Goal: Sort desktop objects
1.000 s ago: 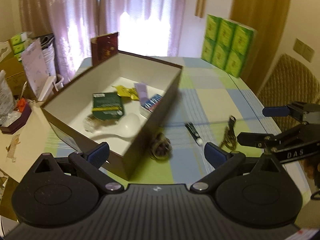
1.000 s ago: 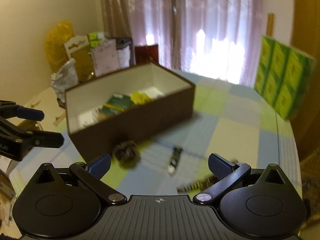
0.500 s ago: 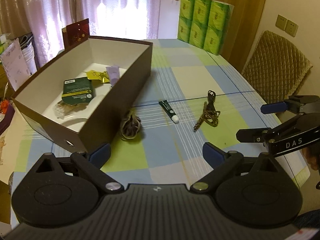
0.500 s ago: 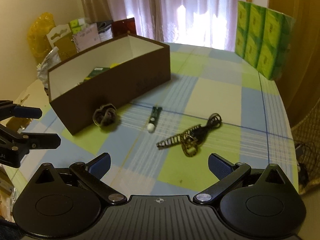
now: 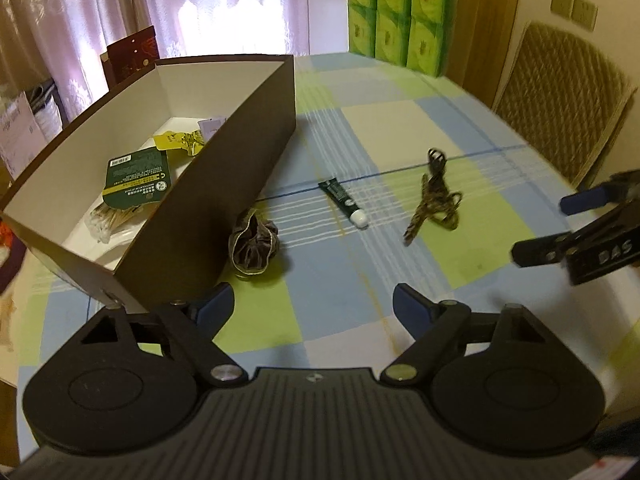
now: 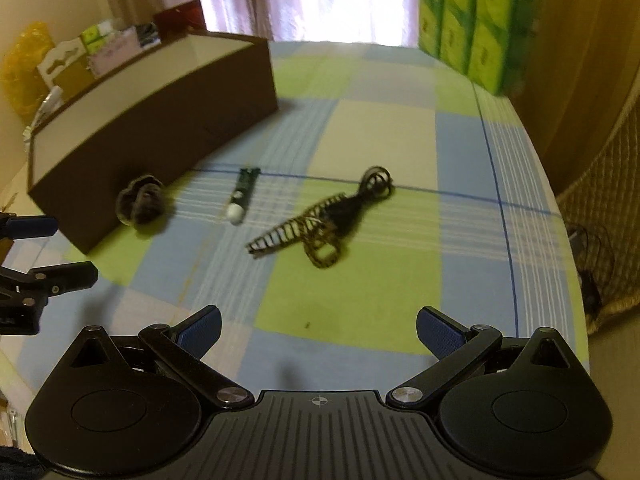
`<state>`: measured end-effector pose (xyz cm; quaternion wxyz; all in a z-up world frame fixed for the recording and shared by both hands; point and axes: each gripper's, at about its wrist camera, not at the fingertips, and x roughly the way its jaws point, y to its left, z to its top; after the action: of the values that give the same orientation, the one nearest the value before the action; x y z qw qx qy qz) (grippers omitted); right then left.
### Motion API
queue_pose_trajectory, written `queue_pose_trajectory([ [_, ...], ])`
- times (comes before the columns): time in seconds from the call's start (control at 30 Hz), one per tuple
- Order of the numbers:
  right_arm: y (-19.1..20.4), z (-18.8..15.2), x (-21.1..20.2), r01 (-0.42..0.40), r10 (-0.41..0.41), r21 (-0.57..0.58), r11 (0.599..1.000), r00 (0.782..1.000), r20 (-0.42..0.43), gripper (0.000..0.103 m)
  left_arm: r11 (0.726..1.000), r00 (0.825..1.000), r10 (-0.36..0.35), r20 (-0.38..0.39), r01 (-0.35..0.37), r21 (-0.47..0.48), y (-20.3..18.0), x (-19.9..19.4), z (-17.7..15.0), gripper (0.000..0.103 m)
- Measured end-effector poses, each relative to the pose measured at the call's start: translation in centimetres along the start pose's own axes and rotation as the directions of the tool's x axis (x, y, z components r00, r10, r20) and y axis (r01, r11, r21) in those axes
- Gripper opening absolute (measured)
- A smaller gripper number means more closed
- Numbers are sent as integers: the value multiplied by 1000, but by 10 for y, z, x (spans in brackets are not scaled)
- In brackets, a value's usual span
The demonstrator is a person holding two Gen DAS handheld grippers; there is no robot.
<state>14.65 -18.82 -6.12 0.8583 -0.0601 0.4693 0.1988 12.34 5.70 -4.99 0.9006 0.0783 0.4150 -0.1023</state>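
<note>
The brown box hides part of its things. A scrunchie, small tube and cable lie on the checked tablecloth. The left gripper and right gripper gape wide, empty.

Both wide-open grippers now sit lower and closer over the checked tablecloth than a second ago. The left gripper hangs just near of the crumpled brown velvet scrunchie, beside the near corner of the brown cardboard box. The right gripper faces the leopard-print hair tie tangled with a black cable, which fills more of its view.
</note>
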Motion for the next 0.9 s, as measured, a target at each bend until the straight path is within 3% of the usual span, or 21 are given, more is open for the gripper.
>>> queue_pose_trajectory([
  [0.13,-5,0,9,9,-8,19,1000,1000,-27,101,1000,1000,24,-13,-24,4,0,23,5,75],
  [0.33,-17,0,21,34,-31,52,998,997,-65,101,994,995,99,18,-100,39,3,48,21,74],
  [0.5,-27,-1,30,54,-46,87,995,995,-94,101,990,992,125,18,-126,64,6,73,30,72],
  [0.63,-32,0,35,65,-54,104,992,993,-106,101,986,992,129,14,-130,103,3,91,31,64],
  [0.7,-33,1,36,60,-49,112,992,994,-99,101,987,993,121,-4,-120,108,3,99,31,53],
  [0.77,-33,3,37,48,-39,114,992,996,-84,101,992,995,90,-36,-86,97,6,105,29,22],
  [0.8,-33,4,37,41,-32,112,993,997,-74,101,995,997,65,-50,-60,83,7,106,28,17],
  [0.9,-29,7,37,22,-19,88,996,999,-36,101,998,998,19,-52,-15,65,9,101,23,16],
])
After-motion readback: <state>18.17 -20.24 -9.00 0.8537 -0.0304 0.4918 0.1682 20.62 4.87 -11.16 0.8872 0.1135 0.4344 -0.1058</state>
